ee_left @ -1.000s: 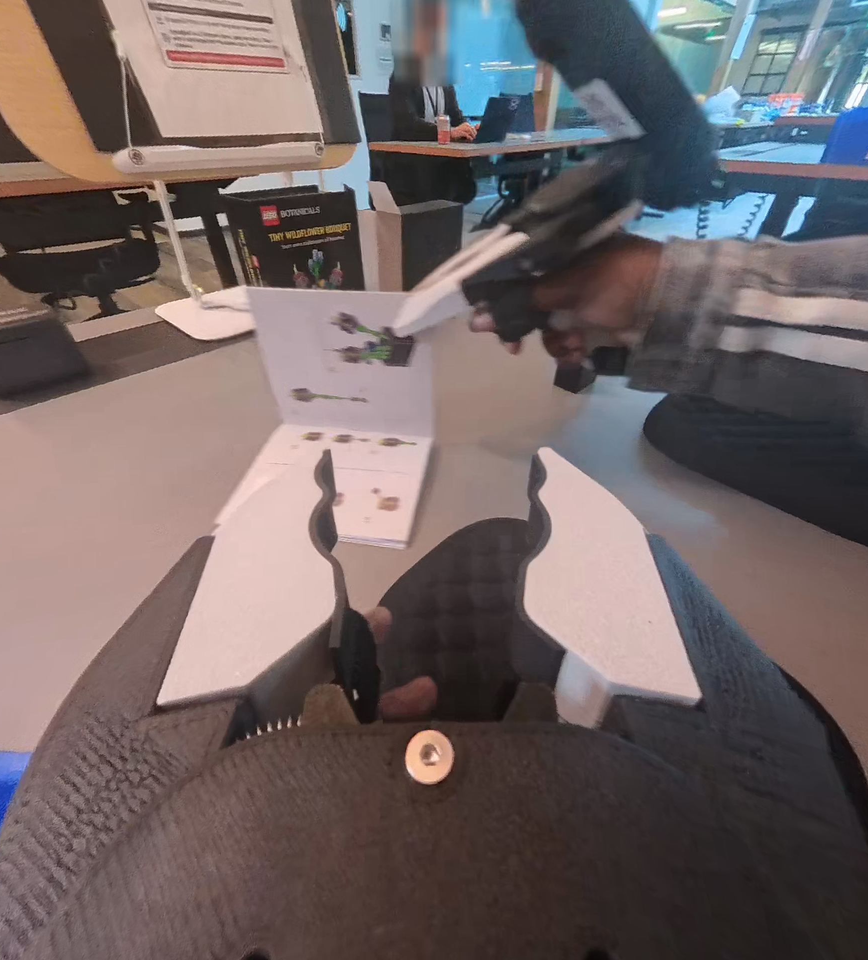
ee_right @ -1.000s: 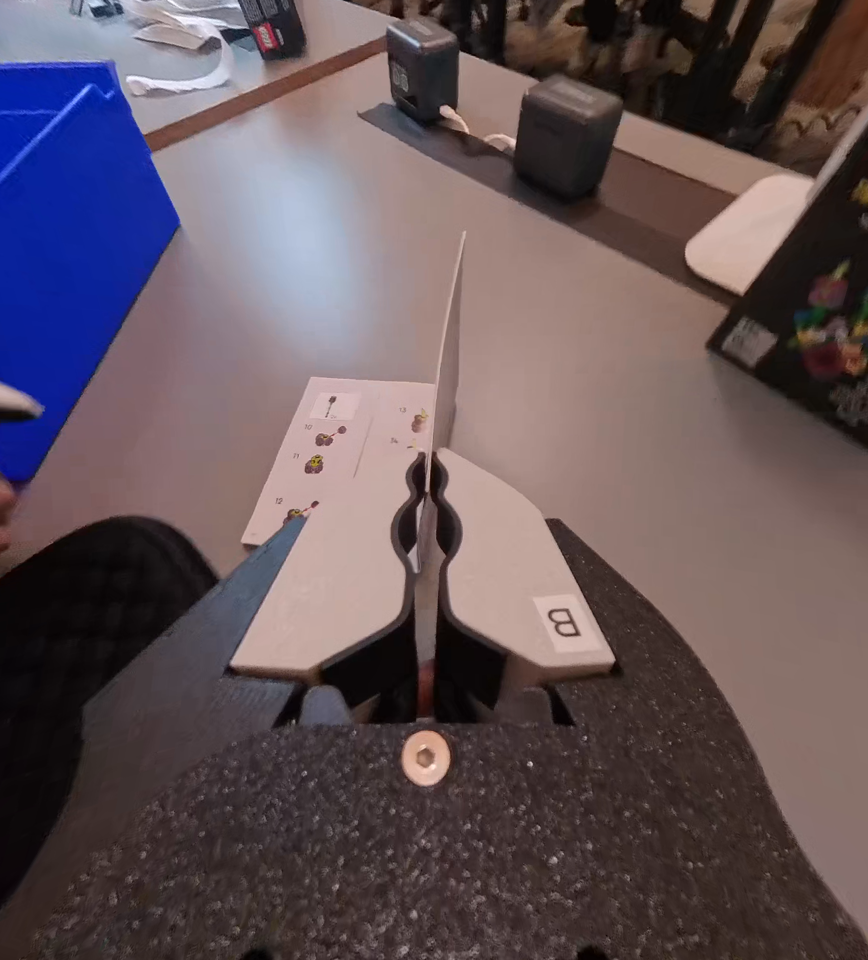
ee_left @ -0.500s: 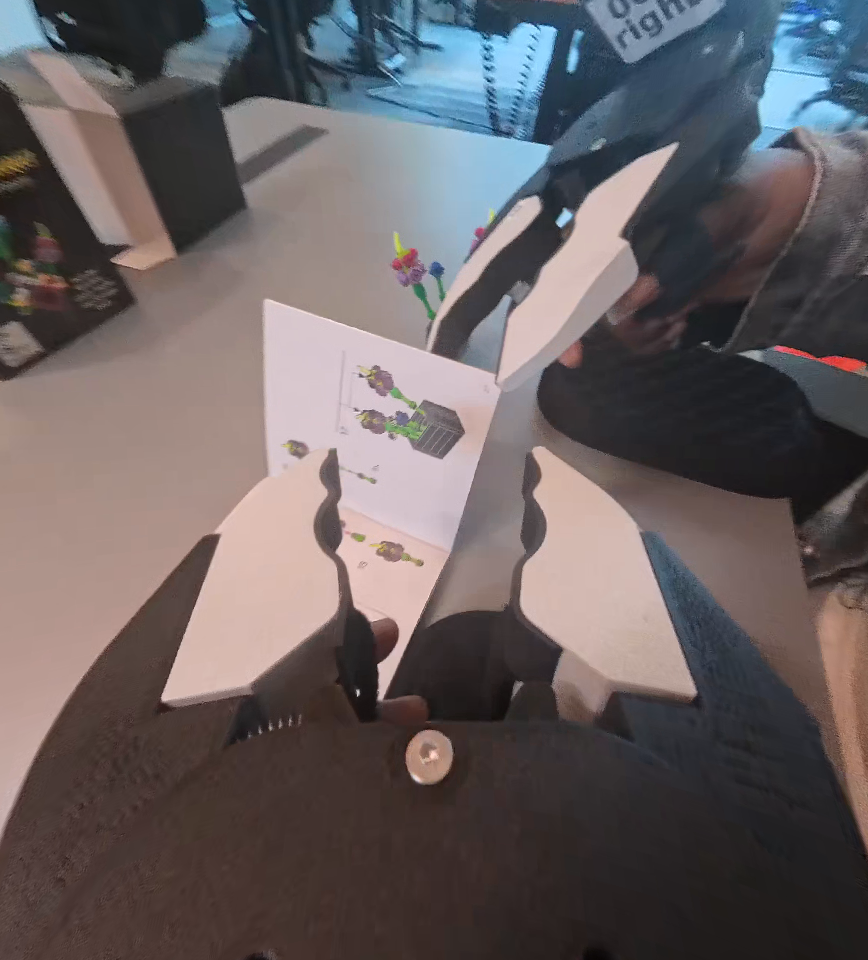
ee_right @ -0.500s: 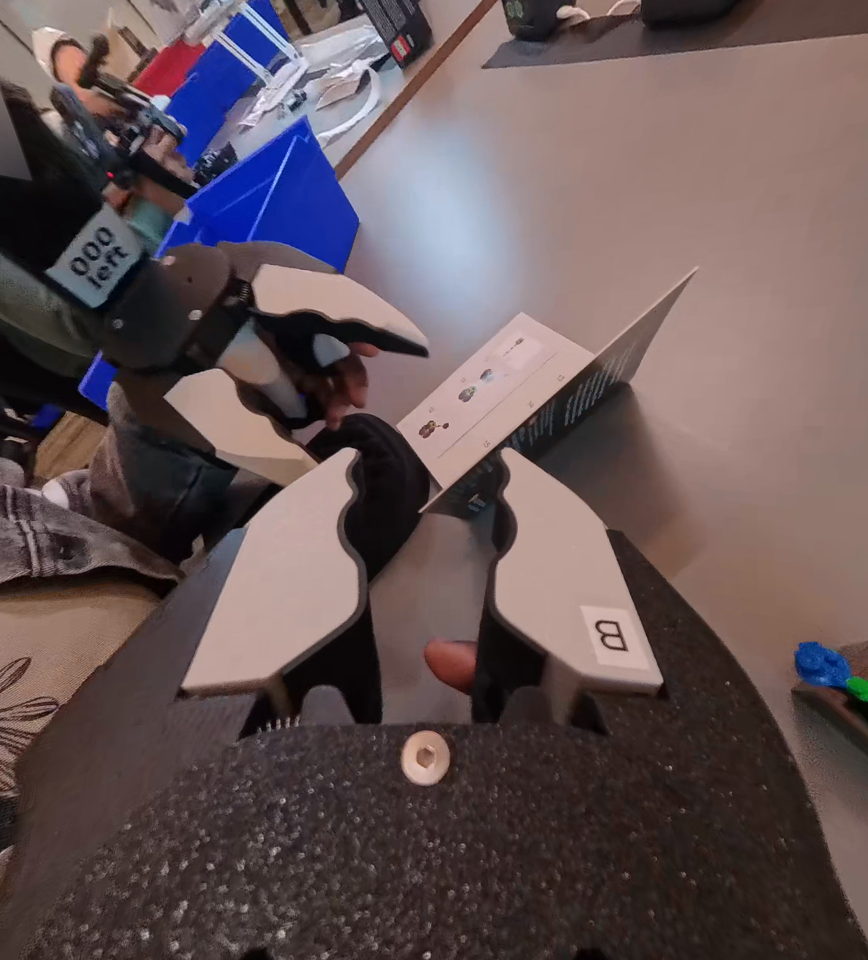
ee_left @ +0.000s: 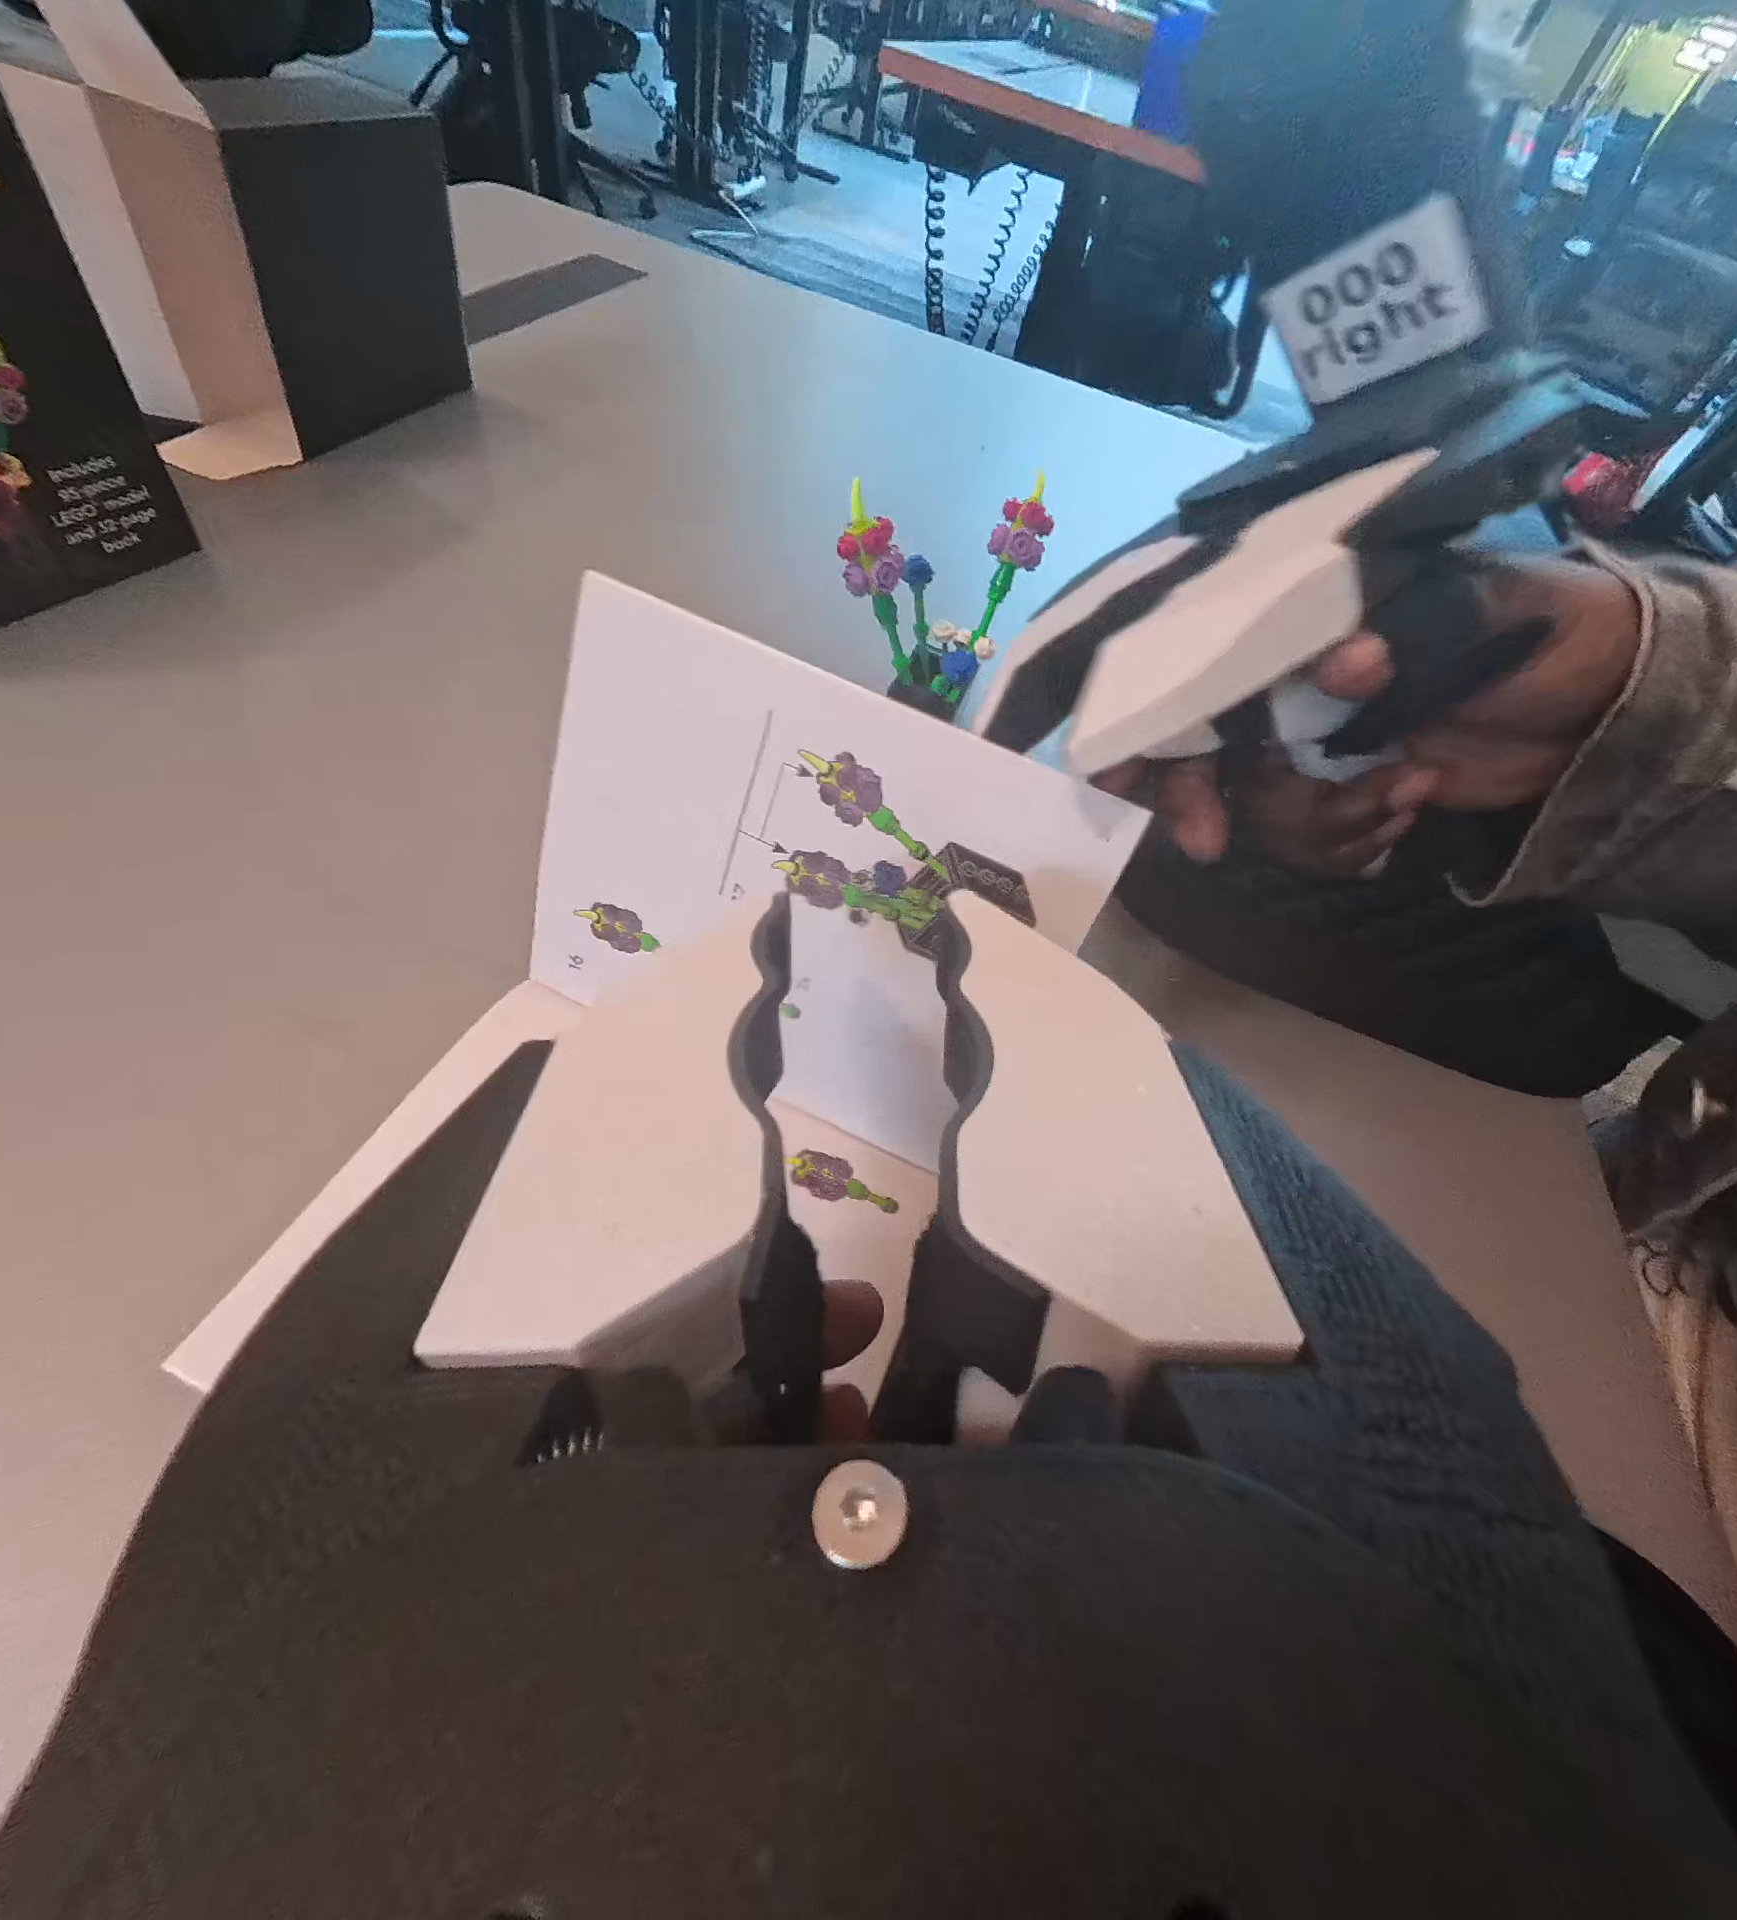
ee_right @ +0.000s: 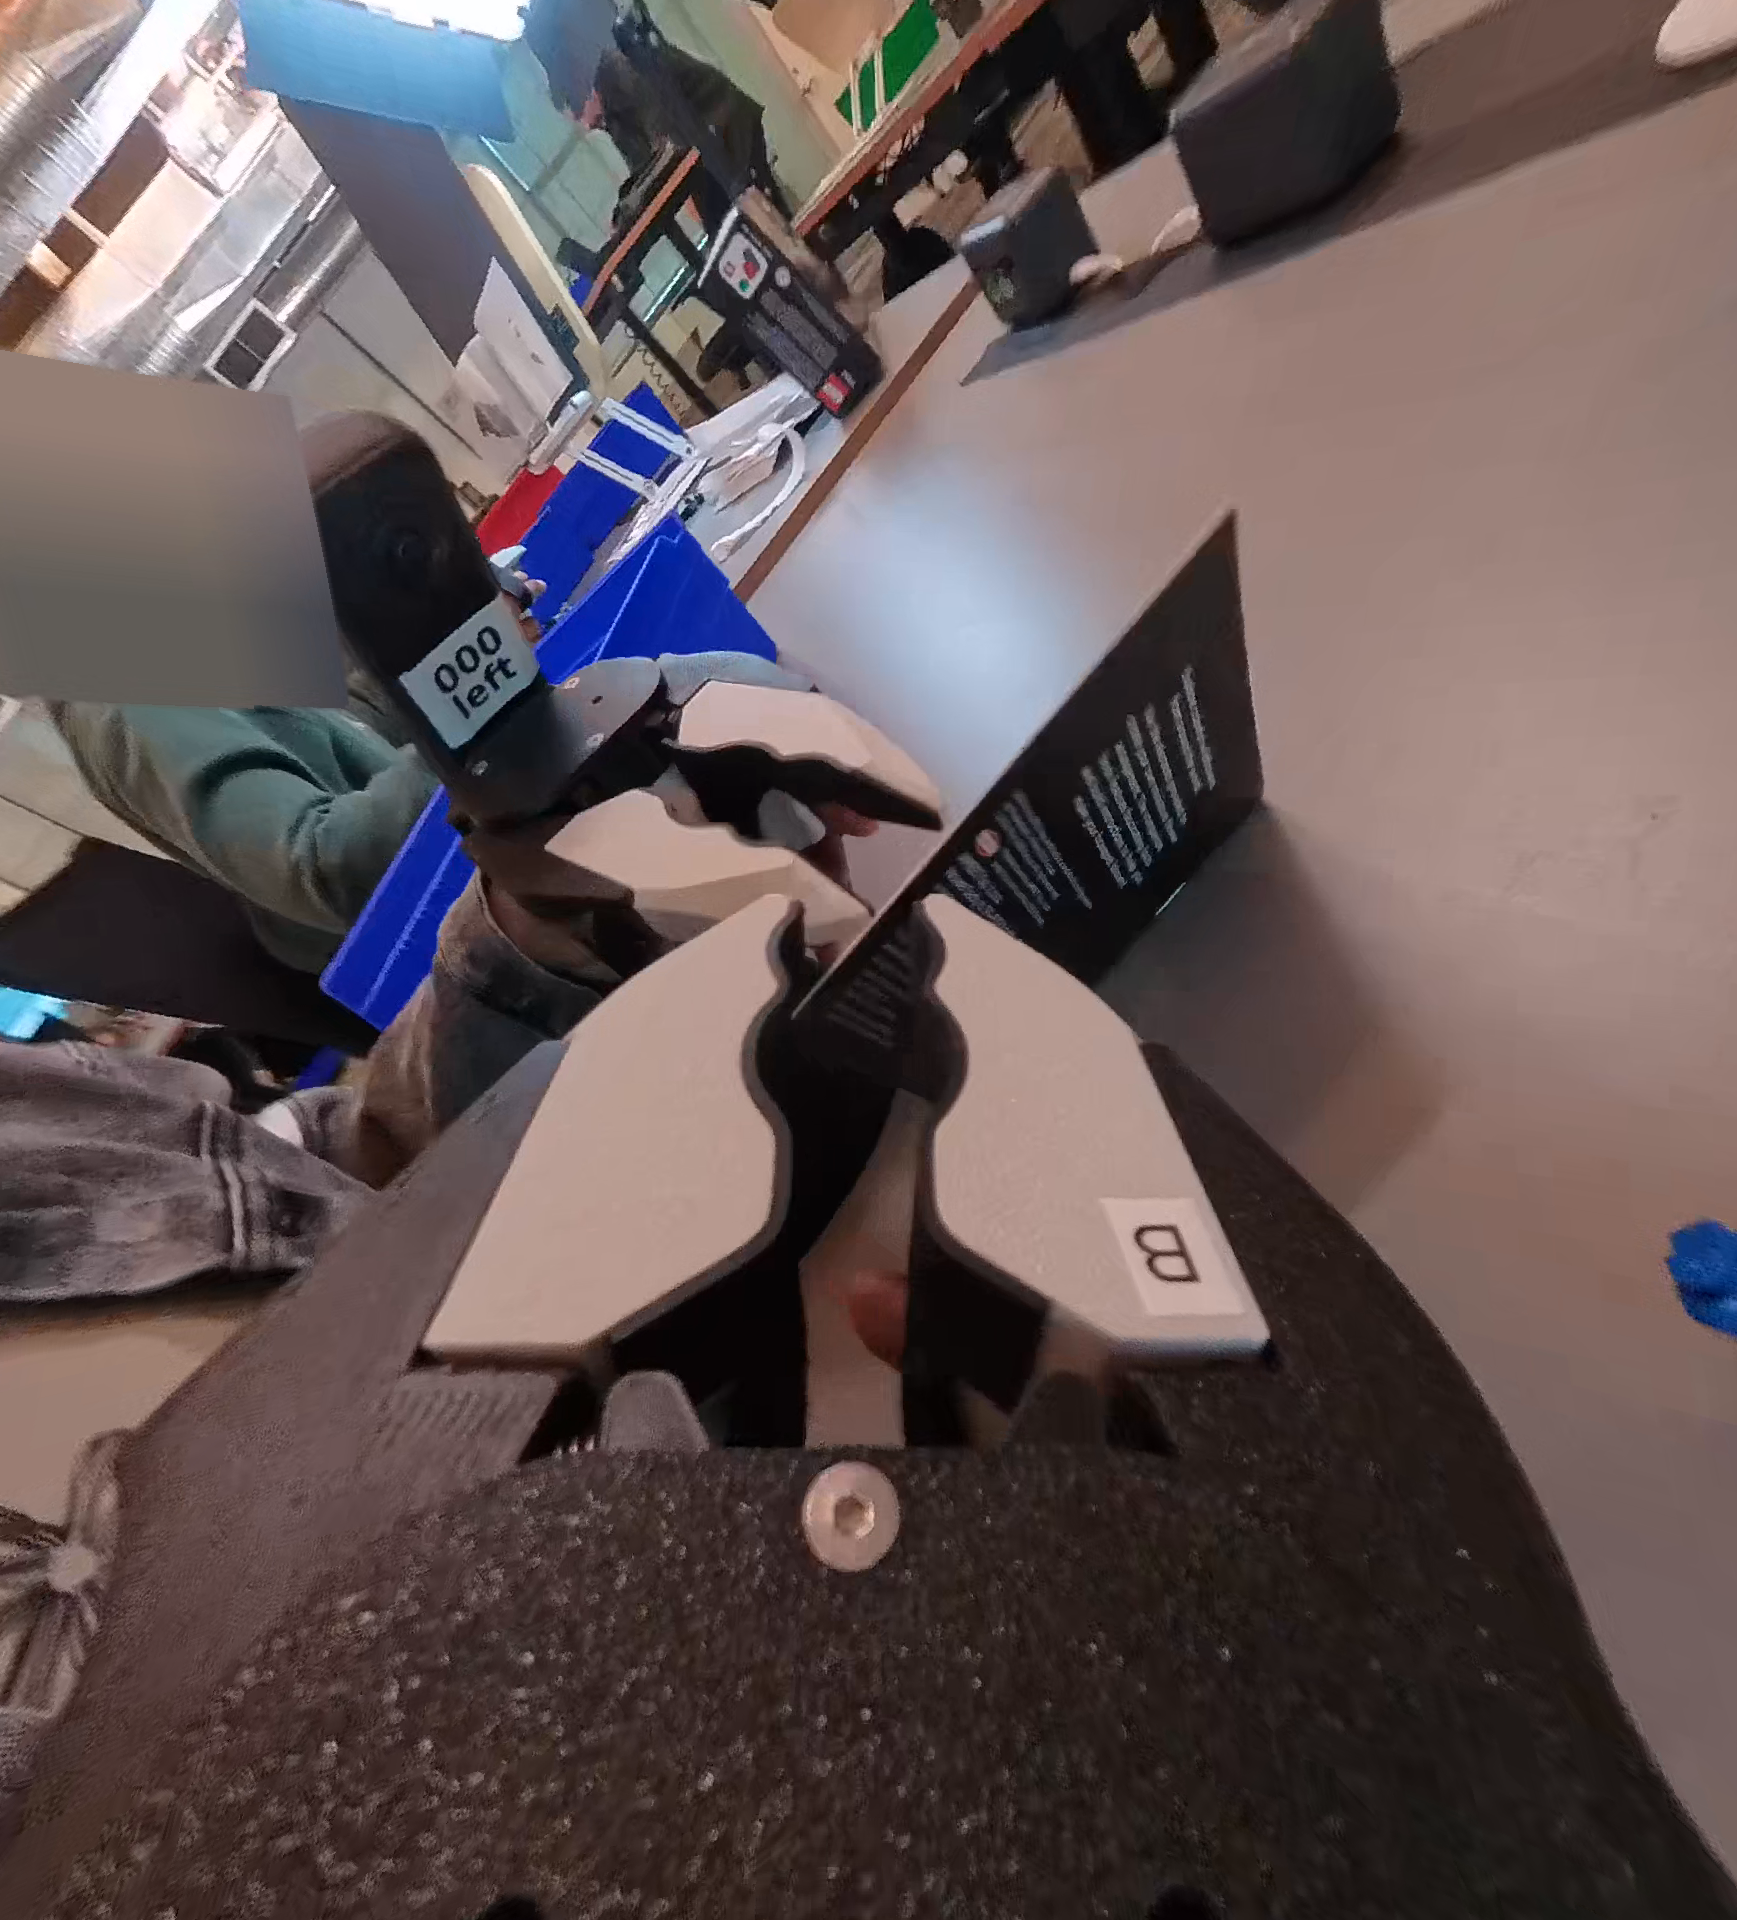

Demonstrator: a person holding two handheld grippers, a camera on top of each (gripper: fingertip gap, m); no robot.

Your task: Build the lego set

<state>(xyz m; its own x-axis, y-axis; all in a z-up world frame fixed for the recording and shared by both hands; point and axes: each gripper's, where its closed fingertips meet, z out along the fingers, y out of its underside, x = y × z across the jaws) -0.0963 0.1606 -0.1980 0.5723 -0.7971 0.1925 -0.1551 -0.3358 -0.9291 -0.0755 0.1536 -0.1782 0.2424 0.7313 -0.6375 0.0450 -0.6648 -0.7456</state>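
Instr. booklet (ee_left: 822, 790) half-open on desk (ee_left: 220, 779), back cover up. Thin, floppy, slips — pinch by page edge. Flower model (ee_left: 931, 603) behind: fragile, grip at base. Left hand-held gripper (ee_left: 864, 935) and right hand-held gripper (ee_right: 859, 925) both part-open, empty.

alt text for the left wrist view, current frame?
An open white-fingered left gripper hovers over a white instruction booklet standing half open on a grey table. The right gripper reaches toward the page's top edge; behind it stands a small brick flower bouquet.
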